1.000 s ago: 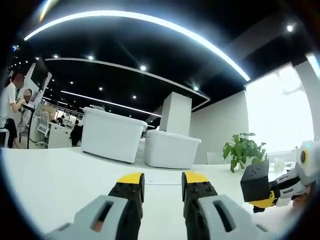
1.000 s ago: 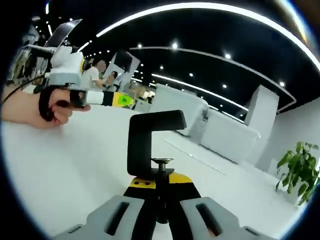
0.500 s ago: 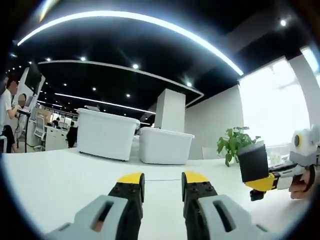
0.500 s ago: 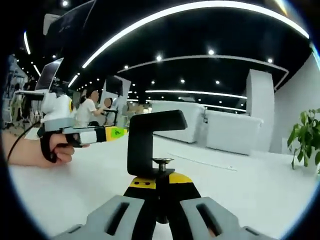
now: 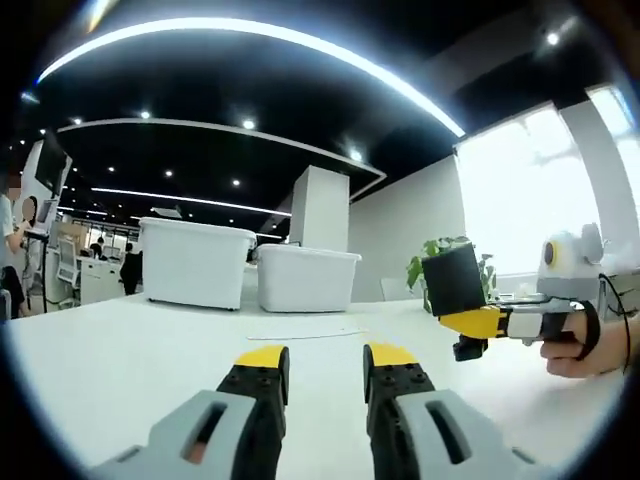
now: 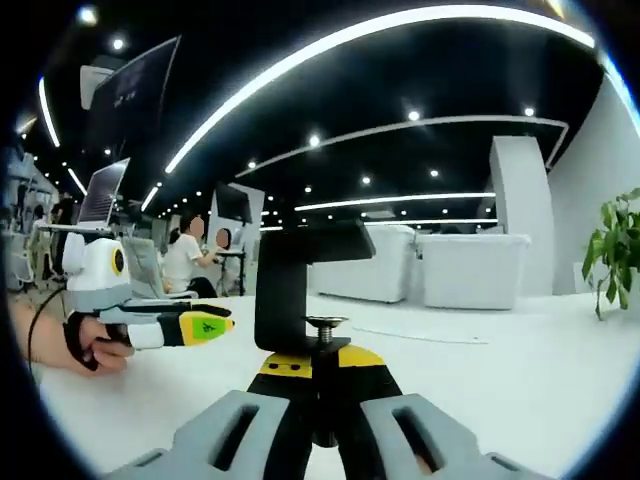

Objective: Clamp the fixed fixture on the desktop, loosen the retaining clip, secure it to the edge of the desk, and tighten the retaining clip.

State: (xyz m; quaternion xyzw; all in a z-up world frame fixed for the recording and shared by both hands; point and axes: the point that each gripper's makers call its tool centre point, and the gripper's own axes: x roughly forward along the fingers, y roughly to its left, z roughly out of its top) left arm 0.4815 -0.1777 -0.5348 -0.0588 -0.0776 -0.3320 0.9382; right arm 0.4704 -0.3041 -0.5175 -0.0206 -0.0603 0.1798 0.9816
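Above the desk [image 6: 520, 380], held the black clamp [image 6: 300, 285] in the right gripper [image 6: 318, 375], jaws closed; left gripper [image 5: 325, 375] at nine o'clock, parted, empty; loosening and fixing undone.

Two bins [image 5: 250, 275] side by side on desk [image 5: 120, 350]; plant [image 5: 435, 270] seemingly behind.

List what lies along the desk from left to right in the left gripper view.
Larger white bin → smaller white bin → potted plant → black clamp → right gripper → person's hand.
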